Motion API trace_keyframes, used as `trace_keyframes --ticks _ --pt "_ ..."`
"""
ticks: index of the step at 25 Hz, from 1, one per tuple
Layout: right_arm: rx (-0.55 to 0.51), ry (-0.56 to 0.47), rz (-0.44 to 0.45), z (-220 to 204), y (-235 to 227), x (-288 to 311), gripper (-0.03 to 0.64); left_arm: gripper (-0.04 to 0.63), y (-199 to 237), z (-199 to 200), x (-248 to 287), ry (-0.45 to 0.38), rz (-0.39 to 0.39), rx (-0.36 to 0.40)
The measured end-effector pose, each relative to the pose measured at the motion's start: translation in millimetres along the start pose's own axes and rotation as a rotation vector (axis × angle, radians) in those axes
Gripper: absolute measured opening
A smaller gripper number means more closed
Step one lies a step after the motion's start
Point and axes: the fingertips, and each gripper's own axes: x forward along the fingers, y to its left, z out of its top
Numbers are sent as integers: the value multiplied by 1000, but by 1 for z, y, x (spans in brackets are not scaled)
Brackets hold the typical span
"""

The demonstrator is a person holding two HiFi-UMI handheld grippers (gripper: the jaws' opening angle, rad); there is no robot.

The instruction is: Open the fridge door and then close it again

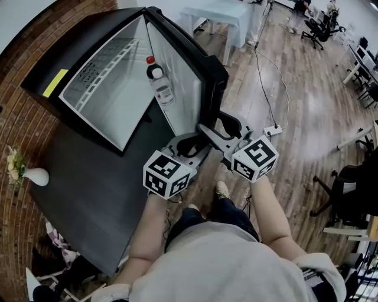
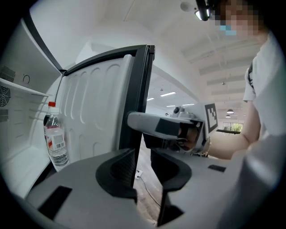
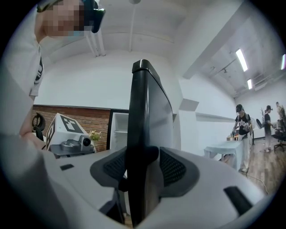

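The black fridge (image 1: 77, 56) stands open, its door (image 1: 192, 71) swung out toward me. A clear water bottle with a red cap (image 1: 160, 88) (image 2: 56, 143) sits in the door's shelf. My right gripper (image 1: 215, 127) (image 3: 143, 170) straddles the door's free edge (image 3: 140, 112), and both pads lie against it. My left gripper (image 1: 180, 146) (image 2: 144, 172) is just beside it on the inner side, jaws apart. The door edge (image 2: 136, 112) runs down behind its left pad, and only floor shows in the gap. In the left gripper view the right gripper (image 2: 165, 127) reaches across from the right.
A brick wall (image 1: 18, 135) backs the fridge. A white vase of flowers (image 1: 29, 175) stands at the left. A power strip and cable (image 1: 273, 130) lie on the wood floor. A white table (image 1: 218, 15) and office chairs (image 1: 319, 29) stand farther off; people (image 3: 241, 129) stand by the table.
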Motion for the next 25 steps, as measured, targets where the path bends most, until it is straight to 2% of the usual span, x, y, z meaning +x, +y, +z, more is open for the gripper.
trace_keyframes --ticks 4,11,16,25 --pt "4 -6 -23 -2 -21 -13 197 95 7 6 11 -4 49 31" --pt "38 -45 -38 -6 -70 -36 169 26 29 19 35 -28 172 9" --pt "58 -38 -13 -9 -107 -49 161 18 37 31 60 -44 262 -10" --pt "59 -29 0 -11 -172 -61 150 17 44 47 105 -75 363 -53"
